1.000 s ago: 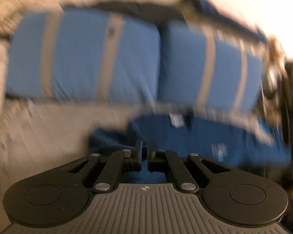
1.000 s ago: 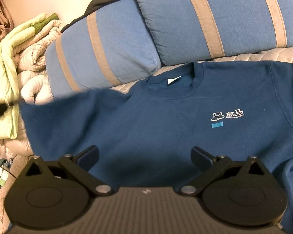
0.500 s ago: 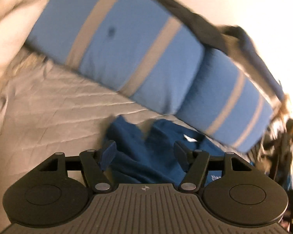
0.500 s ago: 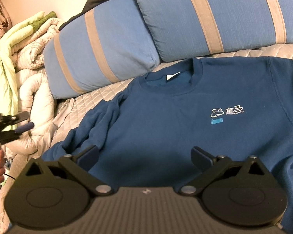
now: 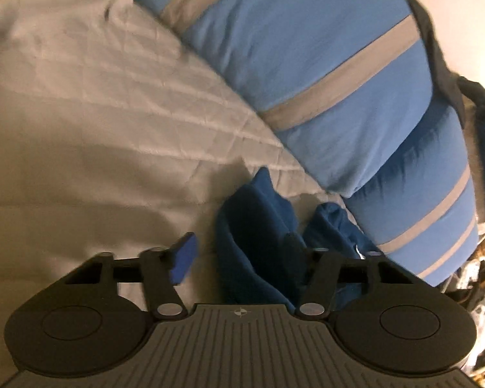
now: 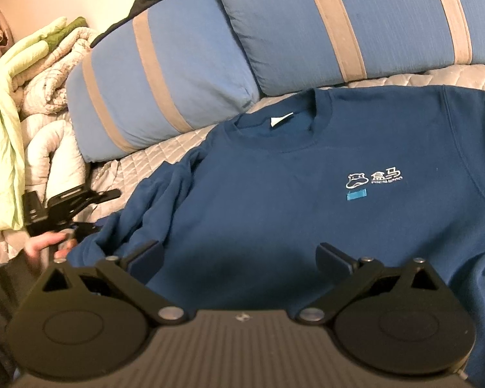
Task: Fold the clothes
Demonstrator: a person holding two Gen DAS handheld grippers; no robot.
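We have the sweatshirt (image 6: 307, 226) flat on the bed (image 5: 80, 129), its sleeve (image 5: 252, 242) bunched; both tongs, left (image 5: 236, 255) and right (image 6: 239, 255), gape wide, so we must grip that sleeve next.

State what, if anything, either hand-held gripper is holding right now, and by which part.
Nothing is held. The left hand-held gripper is open beside the bunched sleeve, and the right hand-held gripper is open over the blue sweatshirt.

Our left gripper (image 5: 239, 258) is wide open, low over the bunched sleeve of the blue sweatshirt (image 6: 307, 194). Our right gripper (image 6: 239, 258) is wide open too, holding nothing, just above the sweatshirt's lower front. Our left hand (image 6: 43, 242) wraps around its gripper's handle beside the sleeve.
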